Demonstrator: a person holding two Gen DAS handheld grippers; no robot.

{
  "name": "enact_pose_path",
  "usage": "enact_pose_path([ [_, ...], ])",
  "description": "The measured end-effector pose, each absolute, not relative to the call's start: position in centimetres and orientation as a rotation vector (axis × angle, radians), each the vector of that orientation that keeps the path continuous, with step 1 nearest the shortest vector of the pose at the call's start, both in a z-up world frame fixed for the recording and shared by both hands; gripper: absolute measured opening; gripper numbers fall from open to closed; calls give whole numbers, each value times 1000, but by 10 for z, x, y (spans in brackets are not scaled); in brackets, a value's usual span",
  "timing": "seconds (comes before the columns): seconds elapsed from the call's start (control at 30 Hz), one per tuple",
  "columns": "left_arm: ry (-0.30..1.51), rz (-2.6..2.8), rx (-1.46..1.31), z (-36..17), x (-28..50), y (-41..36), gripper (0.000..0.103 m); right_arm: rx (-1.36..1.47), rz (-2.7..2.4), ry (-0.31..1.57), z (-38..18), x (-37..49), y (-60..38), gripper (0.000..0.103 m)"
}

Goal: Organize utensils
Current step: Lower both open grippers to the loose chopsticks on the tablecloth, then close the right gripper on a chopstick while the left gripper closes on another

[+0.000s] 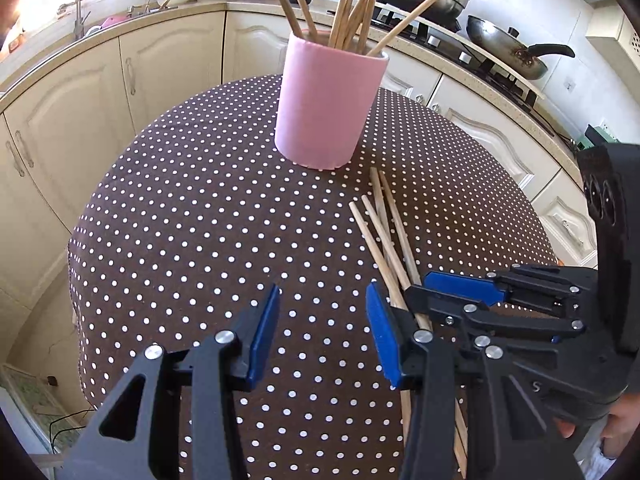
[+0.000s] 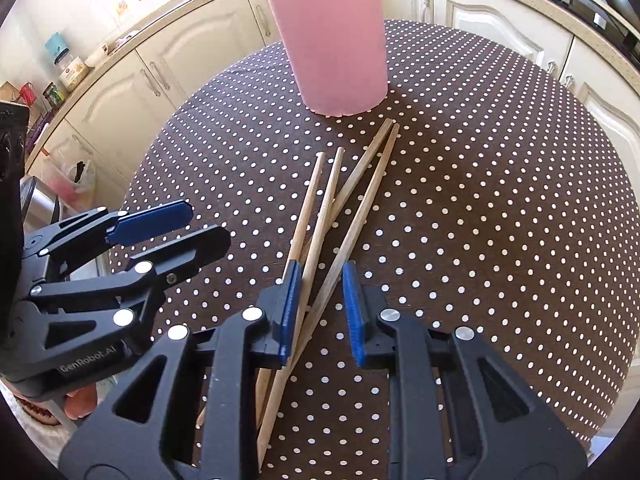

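Loose chopsticks [image 2: 320, 220] on the dotted worktop [image 2: 480, 200] are straddled by the right gripper [image 2: 320, 304], fingers apart, while the left gripper [image 1: 322, 332] is held open over bare cloth.

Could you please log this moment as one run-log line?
left tool: open, empty | right tool: open around loose chopsticks | pink holder: upright

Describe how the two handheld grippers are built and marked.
Both the left gripper and the right gripper are black plastic linkages with silver pivot pins and flat blue pads on the jaws. The left gripper's body reads "GenRobot.AI" in the right wrist view. No cables show.
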State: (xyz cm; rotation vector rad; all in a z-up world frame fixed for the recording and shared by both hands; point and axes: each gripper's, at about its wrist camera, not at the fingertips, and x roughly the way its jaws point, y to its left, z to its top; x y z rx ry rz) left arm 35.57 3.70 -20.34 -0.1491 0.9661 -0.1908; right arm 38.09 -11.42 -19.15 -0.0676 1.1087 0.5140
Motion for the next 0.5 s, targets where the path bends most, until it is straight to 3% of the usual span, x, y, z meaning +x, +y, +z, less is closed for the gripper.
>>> enact_pose_path([
  [0.13,974,-187,-150,-205,359,37,44,-84,506,1121,-192,386,-105,19],
  [0.2,980,-187,-151,-205,359,37,44,-91,494,1120,-193,388,-101,11],
  [0.5,1016,-227,-194,-209,369,25,44,-21,533,1099,-186,385,-125,7],
])
